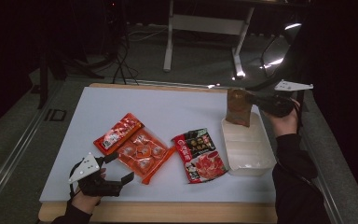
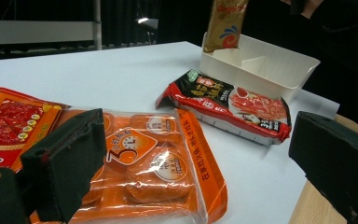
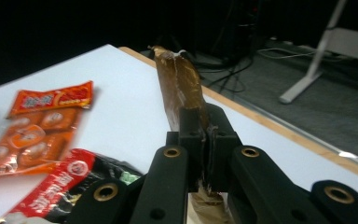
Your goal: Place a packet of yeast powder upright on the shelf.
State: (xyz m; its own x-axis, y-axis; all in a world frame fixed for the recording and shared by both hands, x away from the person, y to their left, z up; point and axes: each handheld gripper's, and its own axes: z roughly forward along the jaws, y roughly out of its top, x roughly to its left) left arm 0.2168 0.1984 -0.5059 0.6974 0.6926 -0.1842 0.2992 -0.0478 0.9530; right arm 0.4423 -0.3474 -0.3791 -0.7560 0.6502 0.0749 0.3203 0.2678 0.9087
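Brown packet (image 1: 239, 108) hung upright over the far end of the white bin (image 1: 248, 148), pinched by the right hand-held gripper (image 1: 254, 100); the left hand-held gripper (image 1: 120, 167) rested spread beside the orange pack (image 1: 142, 154) on the tabletop (image 1: 177, 105).

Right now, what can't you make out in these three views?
- Brown packet: its lower end, high view, behind the white bin's wall; right gripper view, hidden by the right gripper shut on it.
- Packet print: too small in the high view, blurred in the right gripper view.
- Flat red packet: cut by the left edge, left gripper view.
- Left gripper: jaws open; their bases are cut by the bottom edge.
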